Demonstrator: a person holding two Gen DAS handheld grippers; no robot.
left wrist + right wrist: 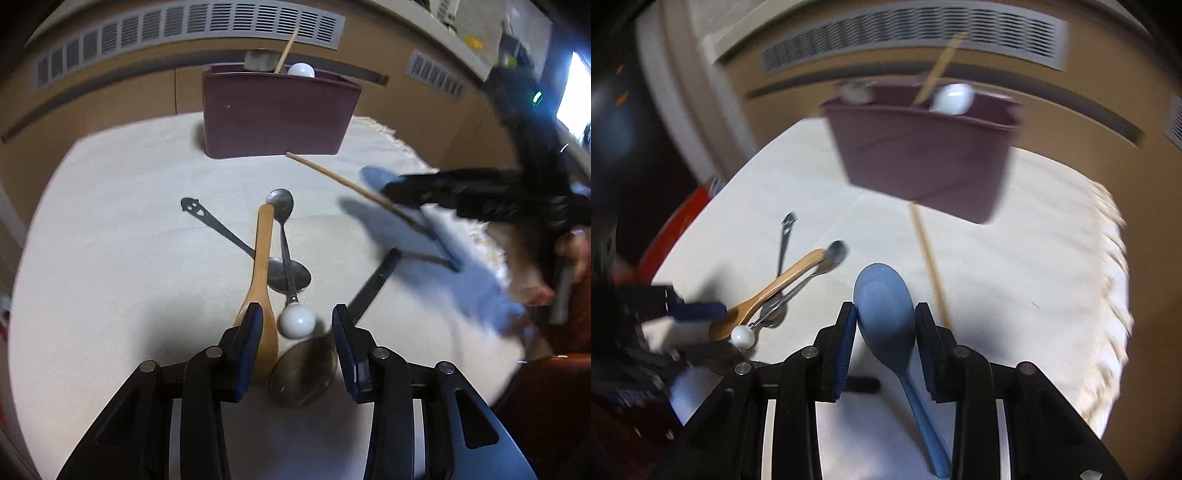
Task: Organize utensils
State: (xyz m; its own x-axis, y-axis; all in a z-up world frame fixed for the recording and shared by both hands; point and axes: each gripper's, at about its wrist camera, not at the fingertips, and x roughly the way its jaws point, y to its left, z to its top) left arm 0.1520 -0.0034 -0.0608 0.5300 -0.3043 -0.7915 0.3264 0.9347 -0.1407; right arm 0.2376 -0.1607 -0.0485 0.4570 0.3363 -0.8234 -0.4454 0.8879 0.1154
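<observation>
Several utensils already stand in the maroon bin (277,114): a wooden chopstick (286,51), a white ball-ended handle (301,70) and a grey item at the rim's left corner that is too blurred to name; so I judge the sorting partly done, with more left on the cloth (110,229) than stowed.

Going left to right in front of the bin: a steel spoon with a cut-out face on its handle (225,232); a wooden spoon (262,280) lying across it; a second steel spoon tipped with a white ball (297,320); a brass-toned spoon with a dark handle (306,373) nearest the camera; a loose chopstick (347,182) to the right, pointing towards the bin.

The left gripper (295,332) hovers with jaws spread over the near end of this pile, the wooden bowl against its left pad, nothing pinched.

The right gripper (884,321), right of the pile and short of the bin, has its pads pressed against the bowl of a blue plastic spoon (886,314); matte, pale blue, handle trailing back beneath the tool; whether it is lifted clear of the cloth I cannot tell, the view being smeared.
</observation>
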